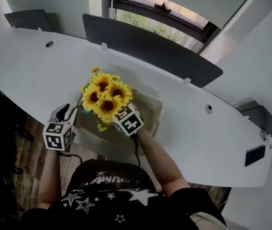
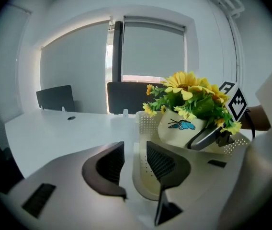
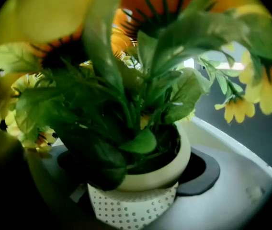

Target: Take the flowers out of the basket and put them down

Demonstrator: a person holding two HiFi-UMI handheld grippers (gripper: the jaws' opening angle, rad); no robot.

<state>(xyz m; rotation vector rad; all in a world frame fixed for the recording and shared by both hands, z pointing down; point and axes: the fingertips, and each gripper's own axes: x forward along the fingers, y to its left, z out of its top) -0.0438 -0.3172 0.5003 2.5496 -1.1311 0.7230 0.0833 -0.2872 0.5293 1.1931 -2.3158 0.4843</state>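
Lifting-out step: right claw (image 1: 120, 115) clamps the sunflower pot (image 2: 179, 128) over the basket (image 1: 155, 104), centre frame. The left claw (image 2: 135, 162) gapes empty. Next: clear the rim, lower onto bench (image 1: 30, 61).

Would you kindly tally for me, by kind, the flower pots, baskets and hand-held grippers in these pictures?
Flower pot: 1
Basket: 1
Hand-held grippers: 2 (left hand-held gripper, right hand-held gripper)
Total: 4

One flowerpot (image 2: 174, 134), one basket (image 1: 151, 108)
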